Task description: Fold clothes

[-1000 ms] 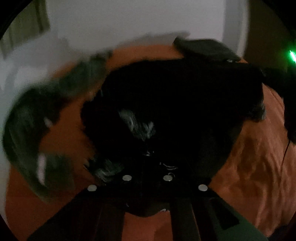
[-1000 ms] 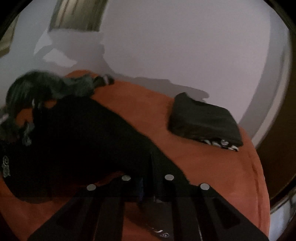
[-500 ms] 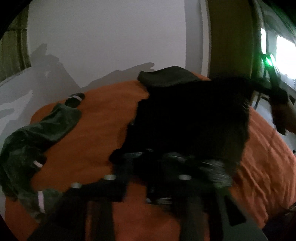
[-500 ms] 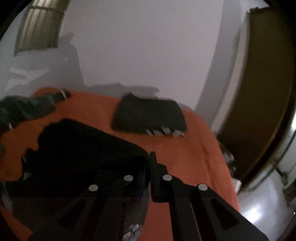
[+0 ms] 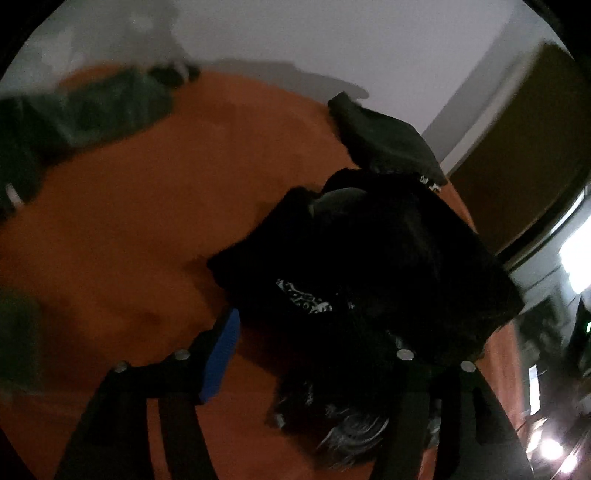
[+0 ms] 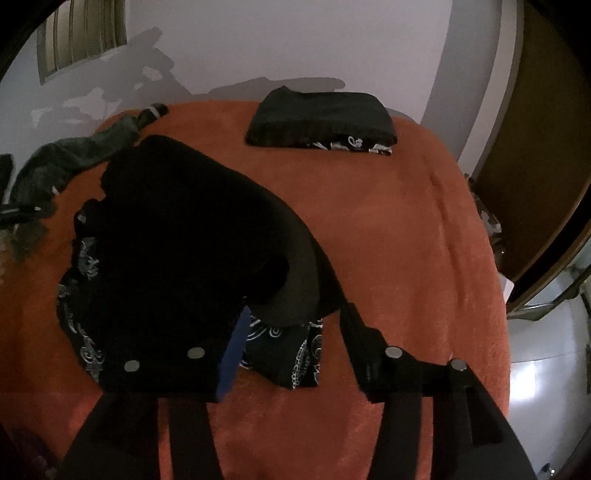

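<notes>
Black garment [image 6: 177, 236]: white-patterned, loosely folded, rumpled; left-centre of right wrist frame.
Folded stack [image 6: 321, 118]: dark, neat; upper centre.
Green garment [image 6: 74, 158]: crumpled; upper left.

**Around the orange bedspread**

An orange bedspread [image 6: 406, 229] covers the surface. Behind its far edge rises a pale wall [image 6: 295, 40], with a slatted window [image 6: 85, 33] above its far left corner. A brown wooden door [image 6: 532, 147] stands to its right.
</notes>
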`<state>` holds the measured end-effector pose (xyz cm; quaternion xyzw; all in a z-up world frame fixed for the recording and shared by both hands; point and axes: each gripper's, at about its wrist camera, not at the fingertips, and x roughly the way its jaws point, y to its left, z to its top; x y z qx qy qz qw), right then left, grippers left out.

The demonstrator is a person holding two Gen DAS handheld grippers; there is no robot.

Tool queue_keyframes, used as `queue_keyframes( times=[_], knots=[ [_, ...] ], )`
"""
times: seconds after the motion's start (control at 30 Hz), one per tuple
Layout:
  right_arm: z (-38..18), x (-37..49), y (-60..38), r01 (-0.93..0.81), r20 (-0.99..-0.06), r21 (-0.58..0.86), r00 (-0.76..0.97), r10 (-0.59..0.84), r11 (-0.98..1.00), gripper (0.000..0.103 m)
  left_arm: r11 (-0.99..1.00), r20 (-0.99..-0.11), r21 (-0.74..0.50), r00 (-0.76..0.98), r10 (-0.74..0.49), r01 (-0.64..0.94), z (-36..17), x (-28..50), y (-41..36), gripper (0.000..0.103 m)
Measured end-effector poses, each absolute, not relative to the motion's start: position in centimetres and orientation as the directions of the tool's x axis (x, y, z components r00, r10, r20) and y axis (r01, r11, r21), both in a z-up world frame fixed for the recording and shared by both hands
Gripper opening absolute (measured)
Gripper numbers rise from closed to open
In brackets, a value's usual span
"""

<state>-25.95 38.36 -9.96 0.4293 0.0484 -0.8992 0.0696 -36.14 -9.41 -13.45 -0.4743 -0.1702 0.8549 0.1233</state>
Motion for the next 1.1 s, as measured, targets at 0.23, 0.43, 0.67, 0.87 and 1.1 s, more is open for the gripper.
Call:
queue_keyframes(
  times=[0.23, 0.43, 0.67, 0.87, 1.1],
  knots=[
    [-9.5, -25.5, 37.9, 0.169, -0.774, -0.002, -0.625, -0.106, -0.986, 0.053, -0.899, -0.833, -0.437, -0.392, 0.391, 0.034, -18.6, -40.4, -9.4, 0.065],
    [-10.0, -25.7, 35.7, 0.223, -0.777, -0.09, -0.625, -0.071, -0.971, 0.053, -0.834, -0.755, -0.55, -0.452, 0.474, 0.043, -18.9, -41.0, -10.1, 0.025],
    [-9.1, -24.9, 33.6, 0.297, -0.751, -0.156, -0.656, -0.082, -0.942, 0.053, -0.843, -0.681, -0.536, -0.569, 0.461, -0.042, -14.0, -39.7, -10.6, 0.006],
    [-7.3, -25.6, 33.0, 0.314, -0.718, -0.104, -0.68, -0.147, -0.944, 0.053, -0.736, -0.46, -0.658, -0.689, 0.56, -0.16, -5.4, -36.2, -15.8, 0.006],
    [-6.2, -27.5, 30.6, 0.377, -0.694, -0.05, -0.679, -0.239, -0.925, 0.053, -0.821, -0.409, -0.501, -0.761, 0.503, -0.273, 0.8, -30.8, -19.4, 0.006]
  ],
)
